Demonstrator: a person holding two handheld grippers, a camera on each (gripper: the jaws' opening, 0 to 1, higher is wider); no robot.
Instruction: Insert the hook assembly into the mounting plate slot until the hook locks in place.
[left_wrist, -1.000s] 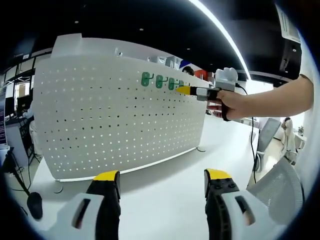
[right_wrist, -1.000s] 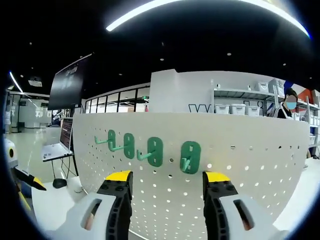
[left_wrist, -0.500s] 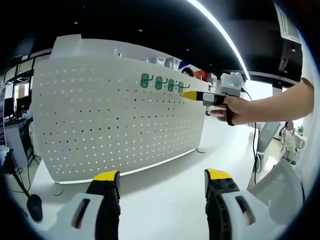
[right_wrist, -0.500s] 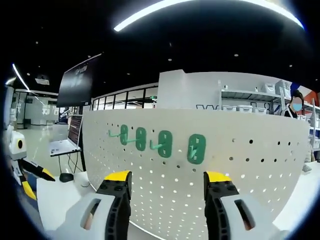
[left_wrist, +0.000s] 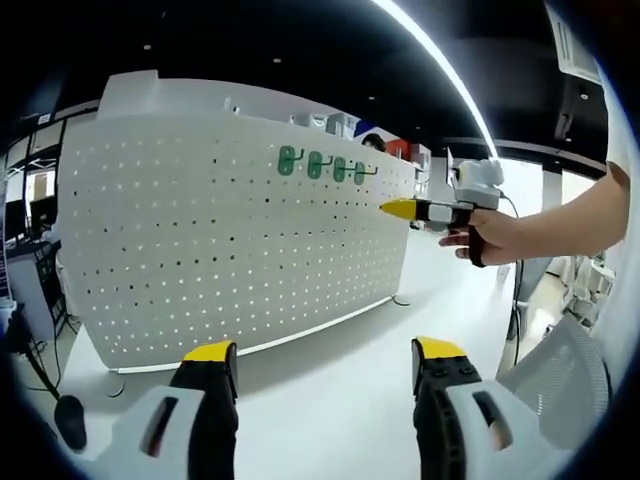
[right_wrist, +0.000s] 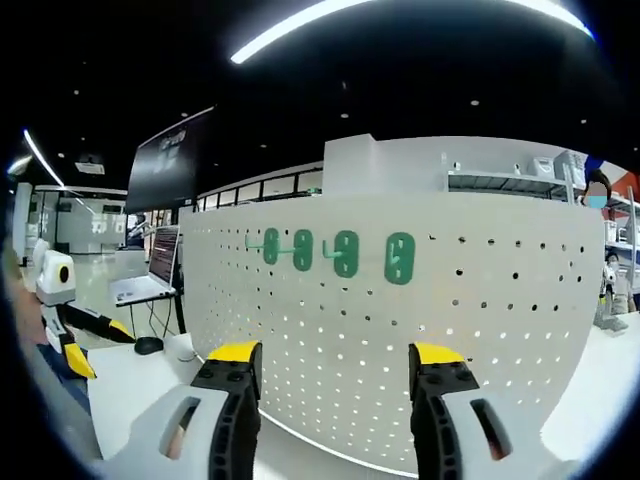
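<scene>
Four green hooks (right_wrist: 335, 252) sit in a row near the top of a big white pegboard (left_wrist: 200, 240), which stands upright on a white desk (left_wrist: 330, 380). In the left gripper view the hooks (left_wrist: 325, 165) appear as a short line of green pieces high on the board, toward its right half. In the right gripper view the board (right_wrist: 480, 330) curves across the middle of the picture; each hook's flat oval back lies against the board, and thin prongs stick out to the left from at least two of them.

Next in size are the tools. The left hand-held gripper (left_wrist: 325, 365) rises from the bottom of its own view with its yellow-tipped jaws wide apart and nothing between them, well short of the board. The right hand-held gripper (right_wrist: 328, 365) stands likewise in its own view, jaws spread wide and holding nothing, pointing at the board below the hooks. From the left gripper view the right hand-held gripper (left_wrist: 400, 209) is seen from the side, yellow tip aimed at the board's right end, lower than the hooks and apart from them, gripped by a person's hand (left_wrist: 490, 235).

A laptop (right_wrist: 150, 285) sits open to the left of the board, and a small dark mouse (right_wrist: 149, 345) lies near it.
</scene>
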